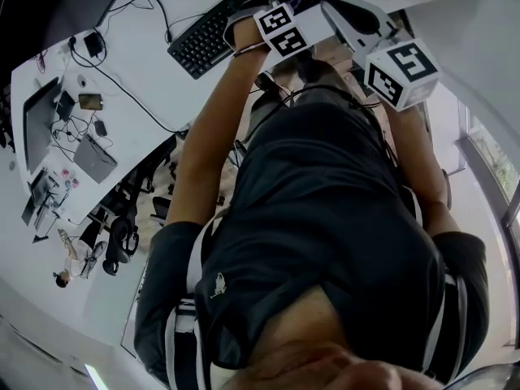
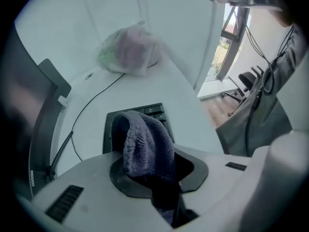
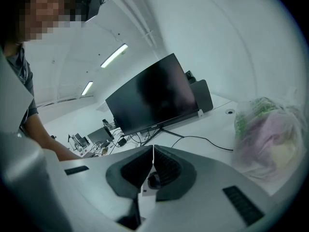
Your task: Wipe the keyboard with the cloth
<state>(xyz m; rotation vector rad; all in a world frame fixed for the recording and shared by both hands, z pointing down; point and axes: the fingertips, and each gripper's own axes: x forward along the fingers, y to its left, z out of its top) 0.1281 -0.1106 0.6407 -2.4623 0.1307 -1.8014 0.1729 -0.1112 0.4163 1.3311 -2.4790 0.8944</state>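
A dark purple-grey cloth (image 2: 147, 144) bulges up from between the jaws of my left gripper (image 2: 153, 170), which is shut on it. Just beyond the cloth lies the black keyboard (image 2: 155, 111) on the white desk (image 2: 96, 129); the cloth hides most of it. In the head view the keyboard (image 1: 219, 31) sits at the top, with the left gripper's marker cube (image 1: 281, 28) over its right end. My right gripper (image 3: 153, 151) is shut with nothing between its ribbed pads, held above the desk to the right of the keyboard.
A knotted plastic bag (image 2: 128, 52) rests at the back of the desk. A black monitor (image 3: 154, 98) stands on a stand with cables (image 3: 203, 140) trailing from it. Office chairs (image 2: 251, 81) stand on the floor to the right.
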